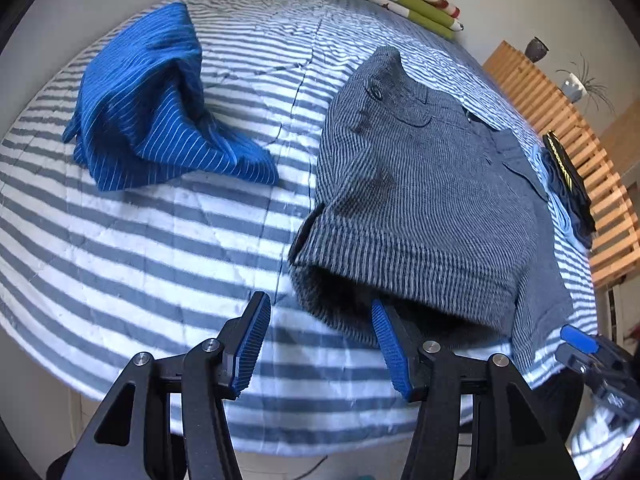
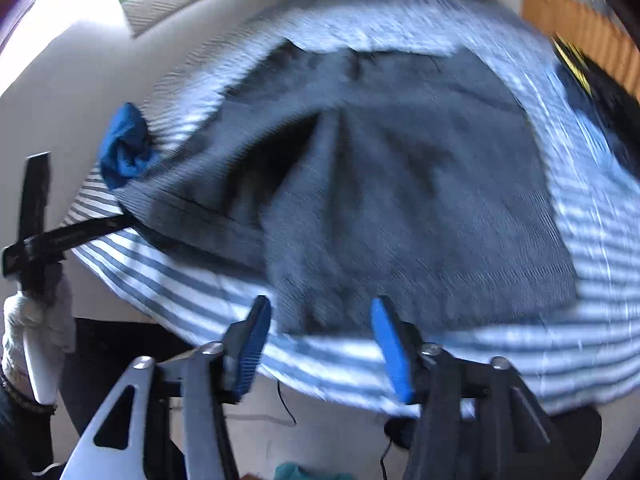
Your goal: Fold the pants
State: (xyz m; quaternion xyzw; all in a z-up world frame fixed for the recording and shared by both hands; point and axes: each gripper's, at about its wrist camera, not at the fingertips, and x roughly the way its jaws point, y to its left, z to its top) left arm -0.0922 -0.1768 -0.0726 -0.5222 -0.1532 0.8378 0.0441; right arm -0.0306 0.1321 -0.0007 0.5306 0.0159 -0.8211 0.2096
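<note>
The grey striped pants (image 1: 420,200) lay spread flat on the bed (image 1: 160,260), their leg openings at its near edge. The left claw (image 1: 318,346) hung half wide and empty at one leg opening, and the right claw (image 2: 320,346) stood equally parted, holding nothing, over the other hem. A crumpled blue garment (image 1: 160,108) lay well apart on the striped cover.

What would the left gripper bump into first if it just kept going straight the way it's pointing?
Probably the striped bedspread, right beside the near hem of the grey striped pants. The left gripper stands open and empty; its right finger overlaps that hem, though depth is unclear.
</note>
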